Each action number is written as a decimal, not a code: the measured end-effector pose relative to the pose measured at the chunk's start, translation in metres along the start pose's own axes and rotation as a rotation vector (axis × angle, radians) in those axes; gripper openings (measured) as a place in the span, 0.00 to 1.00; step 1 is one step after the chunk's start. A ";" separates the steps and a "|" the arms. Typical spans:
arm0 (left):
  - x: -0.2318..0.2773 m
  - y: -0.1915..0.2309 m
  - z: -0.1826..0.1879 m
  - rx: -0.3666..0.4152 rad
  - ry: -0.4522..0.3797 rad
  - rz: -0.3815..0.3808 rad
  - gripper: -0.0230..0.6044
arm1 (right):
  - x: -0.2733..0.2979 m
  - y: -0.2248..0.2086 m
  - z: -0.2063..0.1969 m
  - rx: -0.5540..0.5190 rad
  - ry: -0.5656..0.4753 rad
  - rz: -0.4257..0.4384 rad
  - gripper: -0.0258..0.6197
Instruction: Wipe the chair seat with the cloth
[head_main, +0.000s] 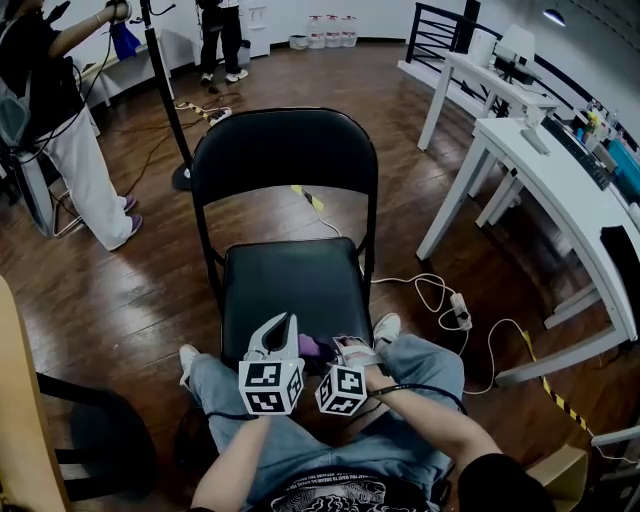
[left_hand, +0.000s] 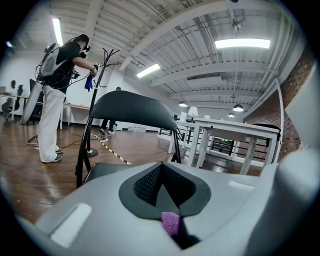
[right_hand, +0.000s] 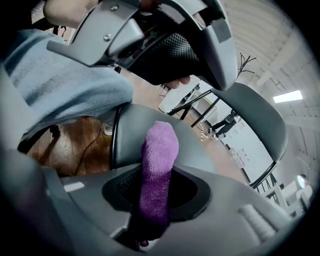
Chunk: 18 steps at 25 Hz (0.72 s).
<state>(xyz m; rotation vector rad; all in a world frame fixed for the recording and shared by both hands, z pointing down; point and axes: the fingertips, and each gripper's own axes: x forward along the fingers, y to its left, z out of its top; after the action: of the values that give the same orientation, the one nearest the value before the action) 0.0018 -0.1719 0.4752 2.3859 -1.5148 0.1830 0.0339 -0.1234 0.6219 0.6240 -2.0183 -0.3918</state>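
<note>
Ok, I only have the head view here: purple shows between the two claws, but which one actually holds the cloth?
Observer: The right claw. Its own view shows its jaws shut on the cloth, which sticks out ahead of them.
Operator: And the other one?
Observer: The left claw has its jaws together at the tips, and a small purple bit of the cloth shows low between them, seemingly pinched there.

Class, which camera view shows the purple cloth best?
The right gripper view: the cloth stands large, clamped in the right gripper. The head view shows a small patch; the left gripper view, a scrap.
</note>
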 end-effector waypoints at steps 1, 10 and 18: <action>0.000 0.000 0.000 -0.001 0.000 0.000 0.04 | 0.000 0.000 0.000 0.001 0.000 0.000 0.22; 0.004 -0.002 0.013 -0.017 -0.026 -0.010 0.04 | -0.015 -0.033 0.011 -0.009 -0.029 -0.045 0.22; 0.013 -0.006 0.025 -0.008 -0.041 -0.034 0.04 | -0.018 -0.109 0.017 -0.019 -0.031 -0.161 0.22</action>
<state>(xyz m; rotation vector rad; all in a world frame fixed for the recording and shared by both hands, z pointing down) 0.0112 -0.1886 0.4535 2.4218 -1.4882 0.1215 0.0558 -0.2017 0.5450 0.7763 -1.9976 -0.5184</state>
